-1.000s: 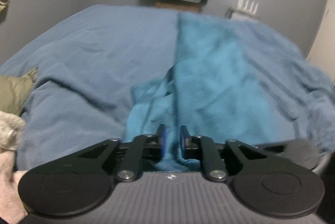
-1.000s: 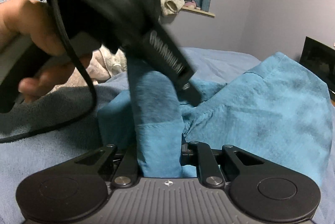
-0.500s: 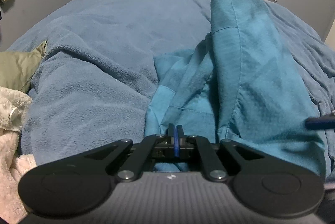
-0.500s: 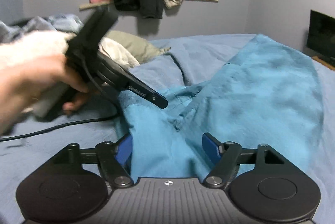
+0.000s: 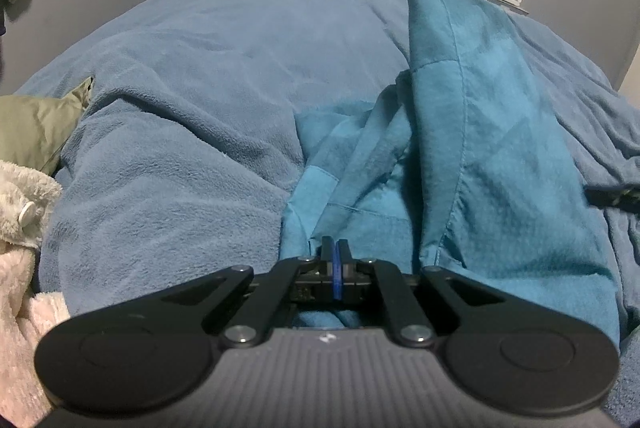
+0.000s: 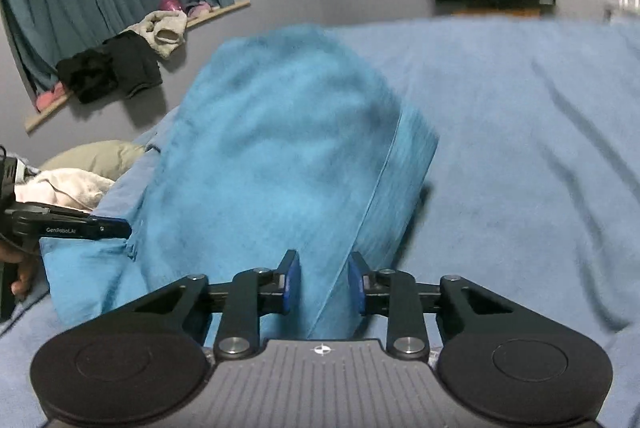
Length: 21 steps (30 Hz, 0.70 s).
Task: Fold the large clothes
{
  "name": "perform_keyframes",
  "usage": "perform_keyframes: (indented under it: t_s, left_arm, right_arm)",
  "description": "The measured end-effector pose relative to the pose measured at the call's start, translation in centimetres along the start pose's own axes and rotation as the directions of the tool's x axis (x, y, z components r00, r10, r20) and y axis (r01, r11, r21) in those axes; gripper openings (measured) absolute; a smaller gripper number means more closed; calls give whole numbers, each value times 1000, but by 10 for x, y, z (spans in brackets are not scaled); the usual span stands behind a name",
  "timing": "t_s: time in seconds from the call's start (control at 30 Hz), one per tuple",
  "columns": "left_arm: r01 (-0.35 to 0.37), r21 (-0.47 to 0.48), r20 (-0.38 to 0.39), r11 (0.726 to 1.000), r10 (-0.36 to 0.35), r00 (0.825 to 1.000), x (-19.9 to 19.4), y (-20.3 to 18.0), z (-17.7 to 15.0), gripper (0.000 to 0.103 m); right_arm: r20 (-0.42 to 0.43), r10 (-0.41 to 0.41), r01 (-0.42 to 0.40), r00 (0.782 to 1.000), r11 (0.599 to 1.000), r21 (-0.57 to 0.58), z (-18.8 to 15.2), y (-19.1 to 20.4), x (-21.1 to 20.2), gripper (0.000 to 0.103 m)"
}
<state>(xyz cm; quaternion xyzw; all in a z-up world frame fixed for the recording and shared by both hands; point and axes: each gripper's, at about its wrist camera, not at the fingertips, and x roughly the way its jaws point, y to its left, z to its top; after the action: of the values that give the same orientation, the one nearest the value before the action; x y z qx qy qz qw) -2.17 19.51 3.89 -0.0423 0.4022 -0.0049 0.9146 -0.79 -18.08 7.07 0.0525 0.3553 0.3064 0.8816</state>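
Both your grippers meet the garment: left gripper pinched fully together at lower centre (cloth caught? unclear), right gripper closing round a fold.

Teal garment motion-blurred in right wrist view; its lower edge hidden behind right gripper. Beside garment, person's hand cut off by left edge.

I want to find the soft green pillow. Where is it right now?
The green pillow lies at the left edge of the left wrist view, on the bed beside the blue blanket, just above a fluffy cream cloth. The right wrist view shows it too, far left.
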Motion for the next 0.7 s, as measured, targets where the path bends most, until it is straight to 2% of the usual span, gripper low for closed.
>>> perform_keyframes:
  t_s: [0.07, 0.1, 0.17, 0.2, 0.23, 0.27, 0.3, 0.37, 0.4, 0.43, 0.5, 0.53, 0.57, 0.6, 0.67, 0.7]
  left_arm:
    - [17, -13, 15, 1000, -16, 1000, -5, 1, 0, 2]
    - [54, -31, 27, 998, -54, 998, -9, 2, 0, 2]
    - [171, -97, 52, 981, -166, 985, -17, 7, 1, 4]
    - [238, -143, 62, 961, -232, 971, -21, 10, 1, 4]
    - [279, -164, 69, 946, -272, 960, -24, 11, 2, 8]
    - [312, -173, 69, 934, -304, 950, -26, 10, 3, 18]
    - [326, -172, 66, 930, -319, 945, -29, 7, 4, 23]
    - [319, -125, 70, 940, -312, 948, -34, -6, 8, 42]
    - [302, -91, 59, 949, -297, 953, -35, -14, 10, 49]
    - [257, -56, 40, 965, -255, 966, -34, -23, 12, 61]
    - [104, 34, -1, 994, -104, 995, -28, -41, 12, 62]
    - [36, 74, -24, 997, -35, 999, -23, -47, 11, 62]
    - [23, 88, -43, 996, -19, 999, -20, -49, 10, 62]
    - [67, 74, -64, 995, -62, 996, -18, -47, 7, 62]
    - [178, 10, -97, 984, -176, 980, -17, -41, 4, 62]
    - [188, -3, -97, 982, -188, 978, -18, -39, 3, 62]
  right_arm:
    - [-3, 30, -29, 1000, 999, 28, -1, -5, 11, 30]
    - [-10, 33, -33, 999, 999, 36, 1, -5, 18, 30]
    - [-25, 34, -33, 999, 999, 30, 2, -4, 39, 30]
    - [-35, 33, -32, 999, 999, 21, 2, -1, 46, 30]
    - [-44, 30, -29, 999, 1000, 9, 3, 1, 53, 30]
    - [-49, 25, -25, 998, 1000, -2, 3, 4, 60, 31]
    - [-50, 21, -22, 999, 1000, -14, 2, 7, 68, 32]
    - [-42, 21, -22, 999, 999, -26, 1, 10, 74, 32]
    - [-36, 26, -27, 999, 999, -24, 1, 10, 76, 32]
    - [-29, 29, -30, 999, 999, -24, 1, 11, 80, 32]
    - [-16, 30, -31, 999, 999, -33, 0, 13, 79, 32]
    - [-12, 28, -29, 1000, 999, -40, -1, 14, 78, 32]
    - [-9, 27, -28, 1000, 999, -45, -2, 14, 77, 31]
    - [-8, 29, -29, 1000, 999, -44, -2, 14, 77, 31]
    - [-4, 34, -34, 999, 999, -37, -2, 12, 77, 31]
    - [-2, 35, -35, 999, 999, -34, -2, 12, 76, 31]
